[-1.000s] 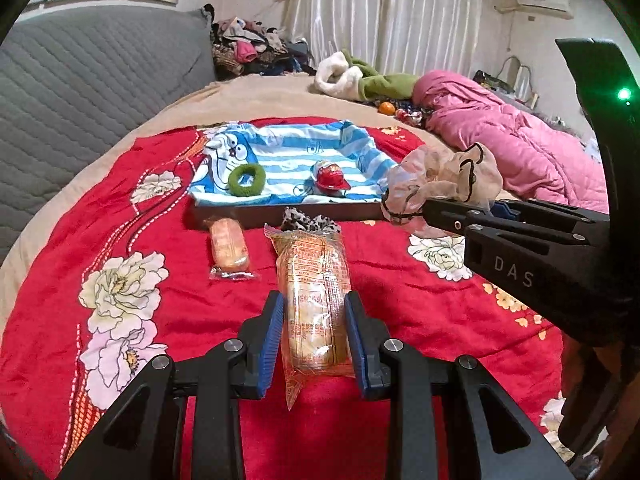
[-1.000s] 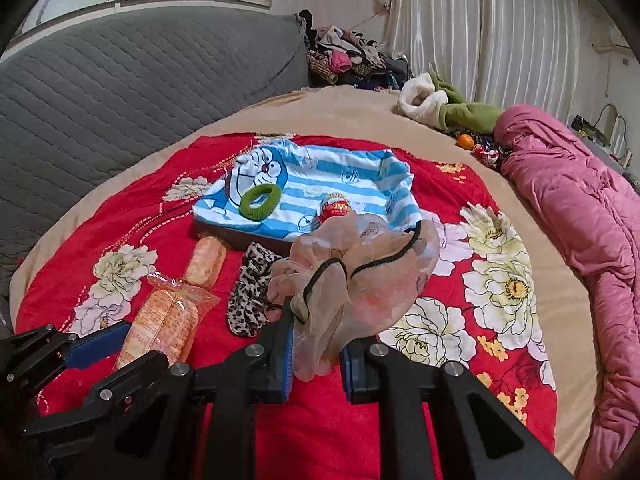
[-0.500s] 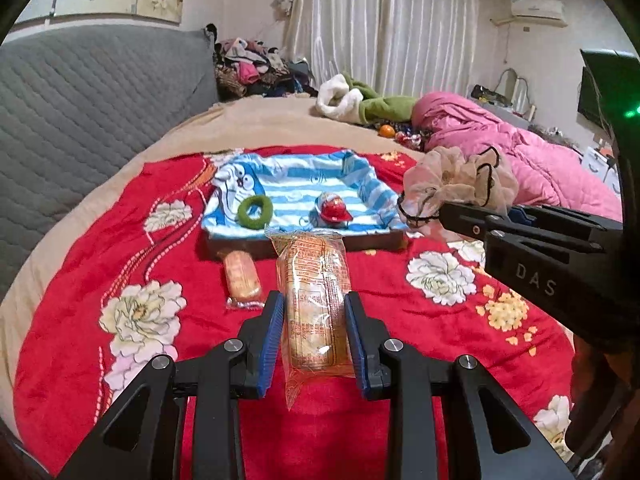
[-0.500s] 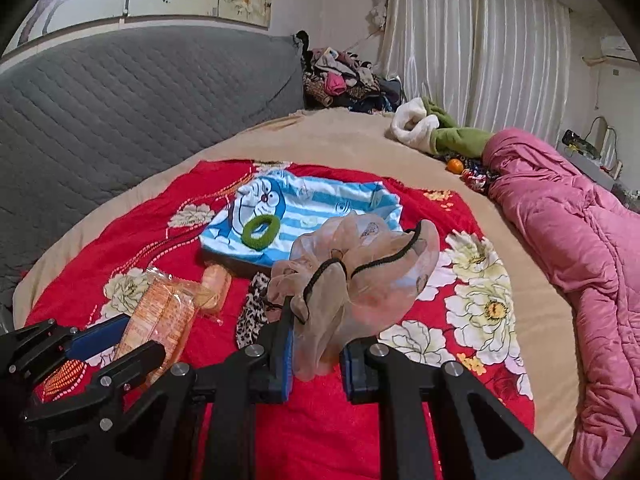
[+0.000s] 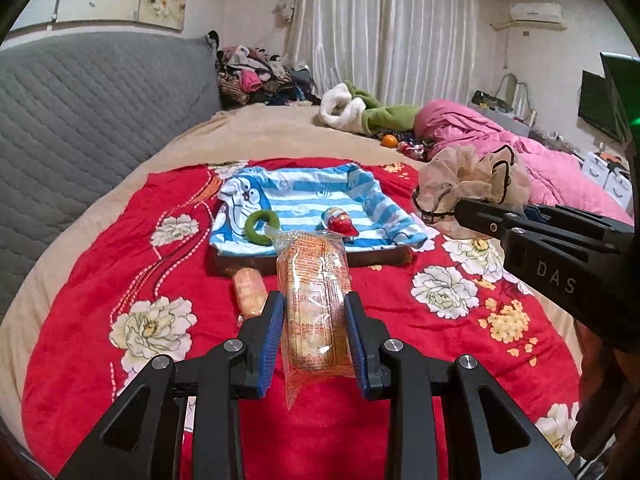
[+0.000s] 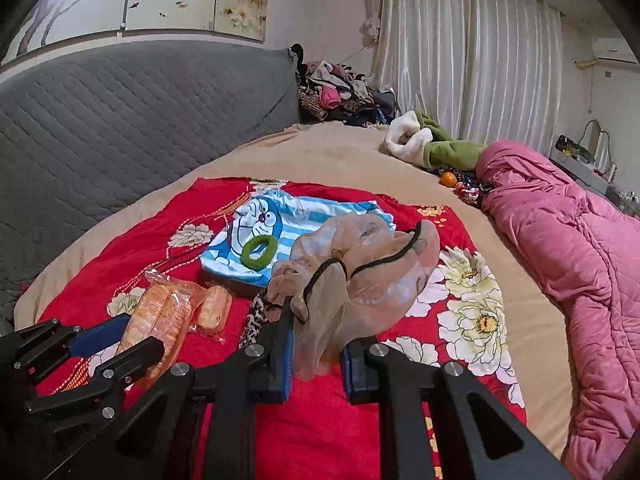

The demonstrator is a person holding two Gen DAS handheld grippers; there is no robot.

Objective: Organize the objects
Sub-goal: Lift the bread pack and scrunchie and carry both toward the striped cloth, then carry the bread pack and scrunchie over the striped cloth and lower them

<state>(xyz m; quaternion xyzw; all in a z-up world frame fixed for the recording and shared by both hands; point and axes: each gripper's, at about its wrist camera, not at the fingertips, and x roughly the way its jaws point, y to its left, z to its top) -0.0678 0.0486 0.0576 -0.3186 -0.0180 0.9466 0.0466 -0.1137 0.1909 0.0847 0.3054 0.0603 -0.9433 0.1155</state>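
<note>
Tongs level above my red floral blanket (image 5: 120, 264): left gripper (image 5: 315, 338) pinches a biscuit packet (image 5: 314, 300), right gripper (image 6: 318, 356) pinches a sheer beige scrunchie (image 6: 360, 276); pink duvet (image 6: 560, 232) alongside.

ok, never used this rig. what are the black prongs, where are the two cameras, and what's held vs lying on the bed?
No robot: a person holds a two-finger gripper in each hand, with a fisheye camera on each looking along its fingers. The left gripper clamps a packaged snack. The right gripper grips a sheer beige scrunchie. On the red floral blanket sits a tray lined with striped cartoon cloth, holding a green hair tie and a red toy egg. A small wrapped snack lies in front of it.
</note>
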